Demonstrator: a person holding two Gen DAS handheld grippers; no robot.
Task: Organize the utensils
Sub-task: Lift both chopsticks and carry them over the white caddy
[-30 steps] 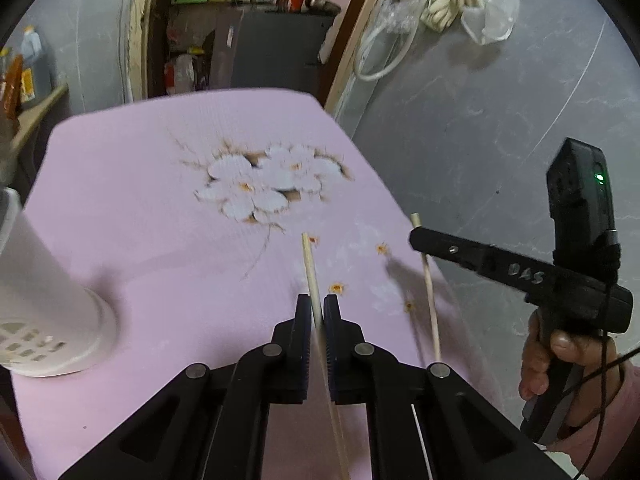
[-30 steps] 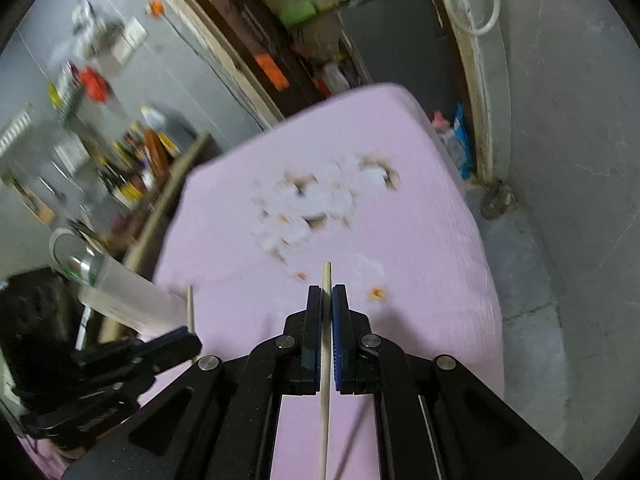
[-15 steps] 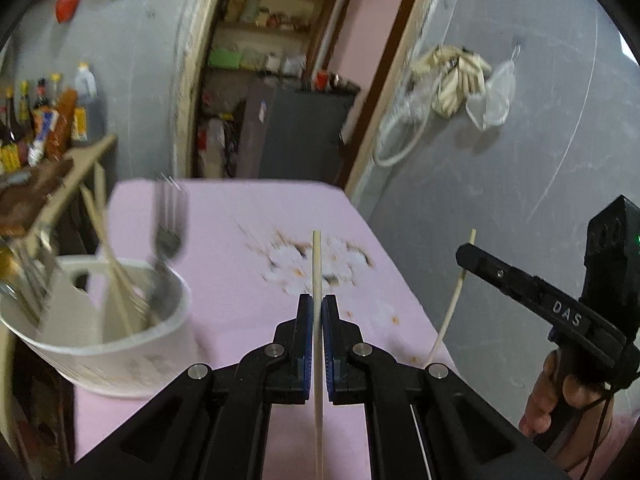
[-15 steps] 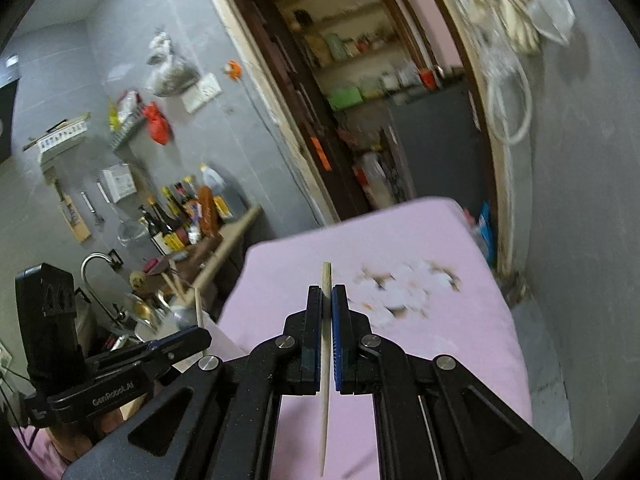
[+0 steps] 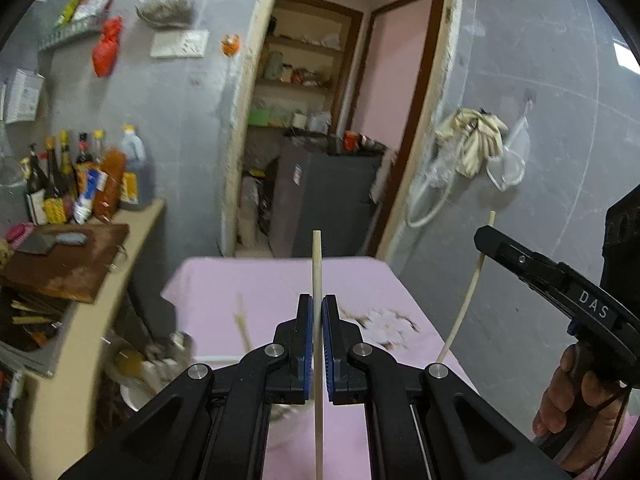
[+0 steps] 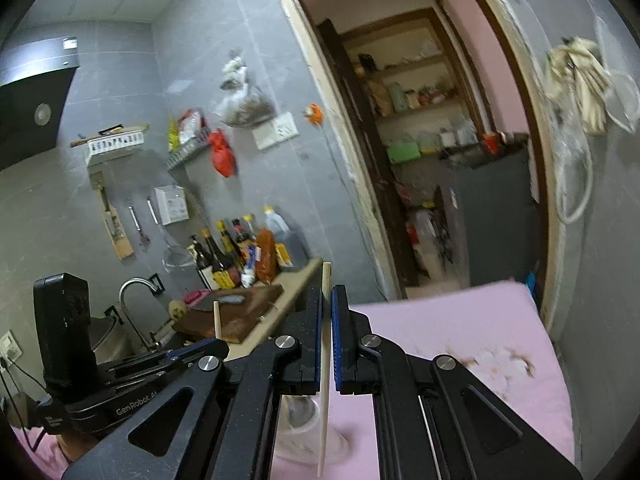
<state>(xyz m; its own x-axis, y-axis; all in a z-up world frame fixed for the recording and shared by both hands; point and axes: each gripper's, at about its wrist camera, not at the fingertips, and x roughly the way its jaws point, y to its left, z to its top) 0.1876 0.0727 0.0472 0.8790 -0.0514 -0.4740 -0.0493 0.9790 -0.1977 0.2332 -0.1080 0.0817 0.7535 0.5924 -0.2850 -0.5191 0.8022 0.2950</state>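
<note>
**Two chopsticks lifted above the pink surface**

Behind the pink cloth-covered surface (image 5: 280, 280) stands an open doorway with pantry shelves (image 5: 298, 80) and a dark cabinet (image 5: 332, 200) inside it. To the left runs a kitchen counter with sauce bottles (image 5: 80, 176) and a wooden cutting board (image 5: 64, 260). A bundle of cloth and a white hose (image 5: 472, 152) hang on the grey wall at the right. Low on the left part of the cloth there is a white utensil holder (image 5: 160, 364), blurred, with a stick rising from it; it stands partly behind the left tongs.

The left tongs (image 5: 317, 340) are raised and point toward the doorway, pressed together and pinching a chopstick (image 5: 317, 272) that stands upright between the blue pads. The right tongs (image 6: 328, 340) are raised in the same manner and pinch a second chopstick (image 6: 326, 320), also nearly upright. The two tools are held side by side, apart from each other.

The left wrist view shows the right tool from the side, with the person's right hand (image 5: 568, 396) on its handle and the second chopstick passing through it. The right wrist view shows what the other one cannot: a sink faucet (image 6: 134, 292), a range hood (image 6: 32, 100) and utensils hanging on the wall. There the holder (image 6: 304, 436) appears below the tongs, only dimly.
</note>
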